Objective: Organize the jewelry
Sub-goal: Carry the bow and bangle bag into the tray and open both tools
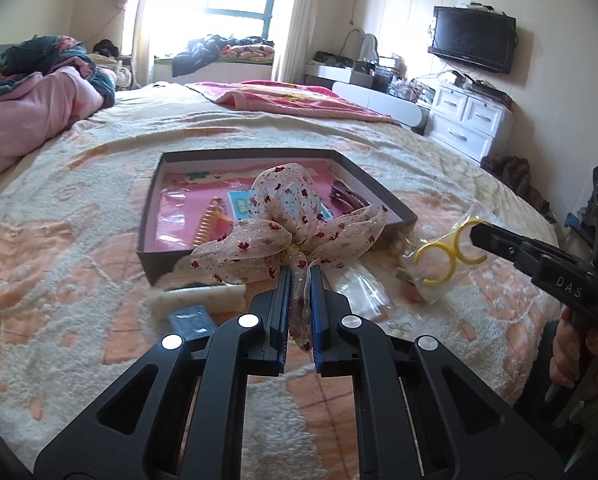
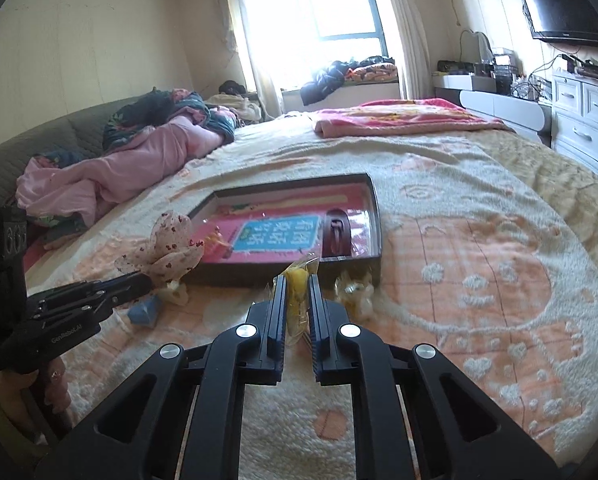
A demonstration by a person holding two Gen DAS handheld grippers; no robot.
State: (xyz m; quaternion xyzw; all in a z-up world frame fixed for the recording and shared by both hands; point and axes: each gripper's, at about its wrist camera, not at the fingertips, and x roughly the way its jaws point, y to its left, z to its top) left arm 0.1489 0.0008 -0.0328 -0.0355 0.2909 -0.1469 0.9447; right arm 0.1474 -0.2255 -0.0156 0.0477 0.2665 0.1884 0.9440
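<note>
My left gripper (image 1: 299, 270) is shut on a floral fabric bow (image 1: 283, 220), which hangs lifted just in front of the dark shallow box (image 1: 379, 196). My right gripper (image 2: 297, 280) is shut on a clear bag of yellow hoop earrings (image 2: 297, 284); in the left wrist view that earring bag (image 1: 447, 258) dangles from the right gripper (image 1: 477, 234) to the right of the box. The box (image 2: 375, 204) has a pink lining and holds an orange comb (image 1: 209, 226), a dark red clip (image 2: 336, 228) and a blue card (image 2: 277, 234). The left gripper (image 2: 145, 280) and bow (image 2: 167, 248) show at left in the right wrist view.
Everything lies on a bed with a cream and orange blanket (image 2: 479, 280). A small blue packet (image 1: 191, 320), a white item (image 1: 203, 298), clear bags (image 1: 359, 284) and small rings (image 1: 399, 326) lie near the box's front. Another clear bagged item (image 2: 355, 290) sits by the box corner. Pink bedding (image 2: 139, 160) is piled at left.
</note>
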